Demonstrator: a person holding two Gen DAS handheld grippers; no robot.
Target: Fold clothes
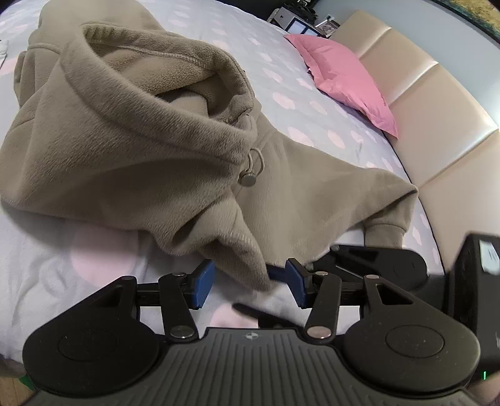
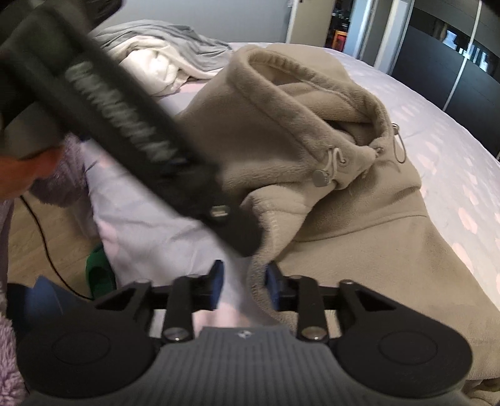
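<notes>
Tan fleece hoodie point(image 1: 131, 131) lies rumpled on the bed point(image 1: 62, 265). Left tool point(image 1: 250, 282) stands apart around a hoodie fold. Right tool point(image 2: 243, 285) stands apart, hoodie edge between its pads.

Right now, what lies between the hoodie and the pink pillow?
Only bare bedsheet, pale with pink spots, separates the hoodie from the pink pillow. That shows in the left wrist view.

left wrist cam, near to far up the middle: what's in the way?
Left gripper → beige fleece hoodie's front edge → metal drawcord stopper → hood opening → cloud-print bedsheet.
</notes>
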